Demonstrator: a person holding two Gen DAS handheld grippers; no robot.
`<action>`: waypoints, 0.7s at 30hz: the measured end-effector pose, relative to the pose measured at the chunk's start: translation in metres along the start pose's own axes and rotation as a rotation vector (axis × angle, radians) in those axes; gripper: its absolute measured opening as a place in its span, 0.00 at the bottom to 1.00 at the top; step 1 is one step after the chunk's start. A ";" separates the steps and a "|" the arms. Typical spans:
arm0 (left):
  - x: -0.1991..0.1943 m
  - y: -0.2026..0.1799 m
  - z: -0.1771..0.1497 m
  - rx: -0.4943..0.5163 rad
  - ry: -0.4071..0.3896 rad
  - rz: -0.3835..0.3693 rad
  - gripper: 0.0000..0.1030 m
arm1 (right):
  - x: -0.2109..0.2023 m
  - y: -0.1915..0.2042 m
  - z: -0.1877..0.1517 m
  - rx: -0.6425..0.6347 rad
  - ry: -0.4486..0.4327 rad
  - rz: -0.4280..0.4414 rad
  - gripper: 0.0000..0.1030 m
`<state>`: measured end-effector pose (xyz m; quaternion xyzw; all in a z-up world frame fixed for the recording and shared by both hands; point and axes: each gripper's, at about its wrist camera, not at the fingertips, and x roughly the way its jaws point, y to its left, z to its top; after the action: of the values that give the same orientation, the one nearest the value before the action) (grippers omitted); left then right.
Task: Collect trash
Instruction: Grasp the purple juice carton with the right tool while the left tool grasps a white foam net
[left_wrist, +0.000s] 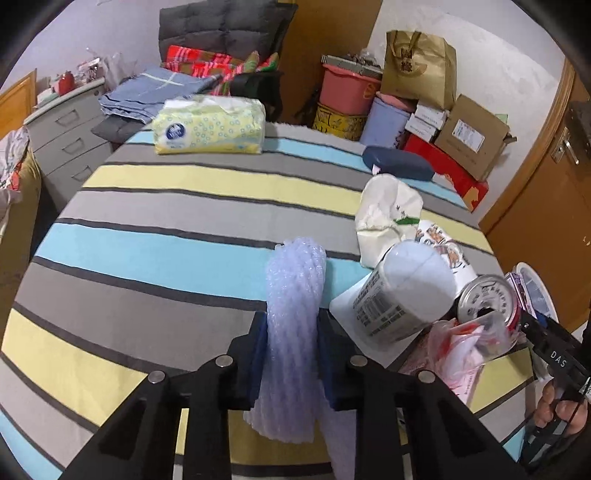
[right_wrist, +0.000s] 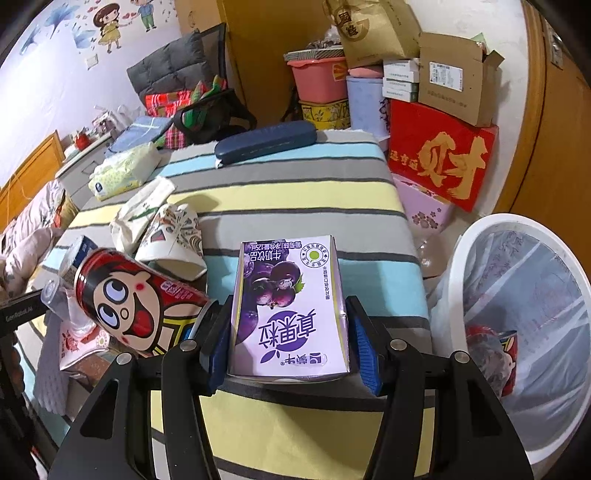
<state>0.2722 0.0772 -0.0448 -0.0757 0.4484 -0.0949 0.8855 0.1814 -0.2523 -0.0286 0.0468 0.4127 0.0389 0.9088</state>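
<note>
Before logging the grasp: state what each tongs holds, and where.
Left tongs: roll of bubble wrap, pinched across its near half. Right tongs: purple milk-drink carton, clamped by its side faces.

One bubble wrap roll (left_wrist: 295, 314), one purple drink carton (right_wrist: 290, 310), one red can (right_wrist: 136, 299), two paper cups (right_wrist: 171, 240), one bin (right_wrist: 517, 332).

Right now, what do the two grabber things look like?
Both are black frames with round silver bolts. The left gripper and right gripper each have two black fingers lined with blue ribbed pads. One body, seen from the left camera, carries white letters "DAS". A hand grips its handle by a dark sleeve.
</note>
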 end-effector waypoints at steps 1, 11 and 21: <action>-0.003 0.000 0.000 -0.004 -0.009 0.001 0.25 | -0.001 -0.001 0.000 0.003 -0.004 -0.001 0.56; -0.049 -0.013 0.005 -0.006 -0.090 -0.007 0.25 | -0.016 -0.002 0.001 0.025 -0.045 0.009 0.56; -0.078 -0.067 0.005 0.067 -0.148 -0.085 0.25 | -0.042 -0.013 -0.002 0.049 -0.094 0.011 0.56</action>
<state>0.2245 0.0305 0.0333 -0.0717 0.3746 -0.1415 0.9135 0.1522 -0.2700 -0.0001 0.0731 0.3700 0.0314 0.9256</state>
